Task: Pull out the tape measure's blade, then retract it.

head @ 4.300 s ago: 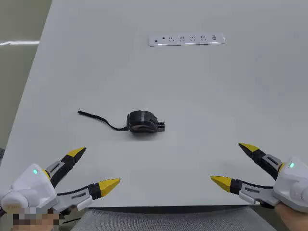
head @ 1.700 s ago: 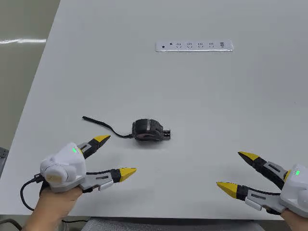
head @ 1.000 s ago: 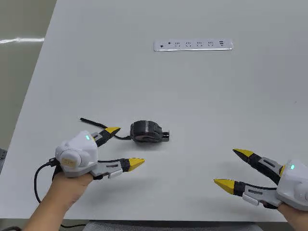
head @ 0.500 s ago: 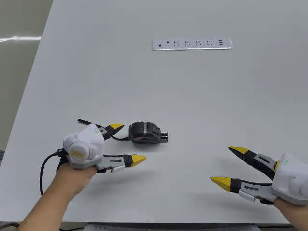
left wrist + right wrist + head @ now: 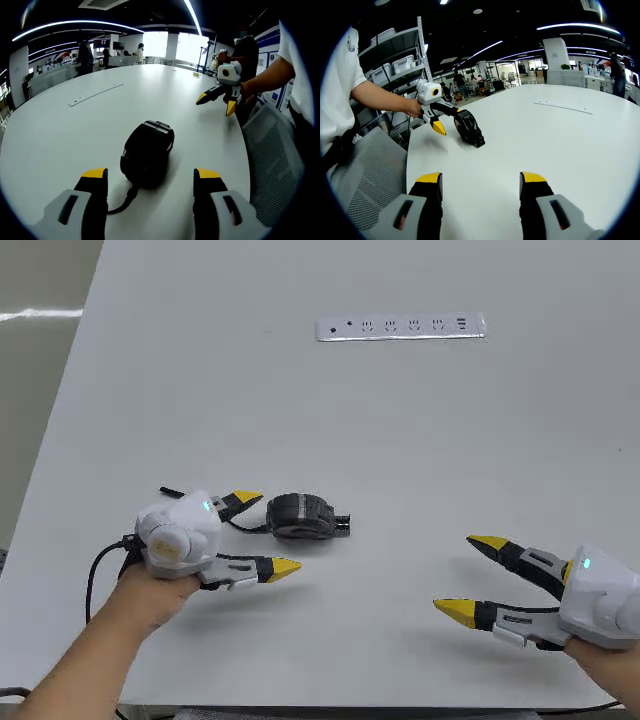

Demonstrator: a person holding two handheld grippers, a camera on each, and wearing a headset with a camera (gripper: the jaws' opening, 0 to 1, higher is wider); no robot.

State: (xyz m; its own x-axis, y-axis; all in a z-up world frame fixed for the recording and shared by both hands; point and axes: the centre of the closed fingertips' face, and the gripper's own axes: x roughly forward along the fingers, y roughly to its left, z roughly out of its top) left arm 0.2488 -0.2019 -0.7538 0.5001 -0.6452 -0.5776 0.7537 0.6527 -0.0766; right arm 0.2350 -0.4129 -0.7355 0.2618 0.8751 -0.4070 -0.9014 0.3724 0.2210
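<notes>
- Item: black round-cased tape measure, lying on its side on the white tabletop, toward the near-left part. Blade looked fully wound in; its dark end tab sat at the case mouth, facing the right side.
- Attached: thin black wrist strap, trailing off the opposite end of the case, toward the left.
- Left gripper: jaws spread, holding nothing. Yellow tips sat either side of the case's strap end, v. close. Contact couldn't be told, prob. none.
- Right gripper: jaws spread wide, empty, low over the table, well apart from the case and aimed roughly at it.
- Also on table: white power strip, far edge, well clear.
- Step in hand (est.): left closing on the case; task barely begun.
- Handling notes: seat the jaws further fwd across the case's broad body, not the strap, and clamp firmly, since a round case may roll or pivot. Keep it pressed to the table. Right should then pinch the end tab only and pull straight out, level w/ the mouth. On return, guide the blade back, no snap.
</notes>
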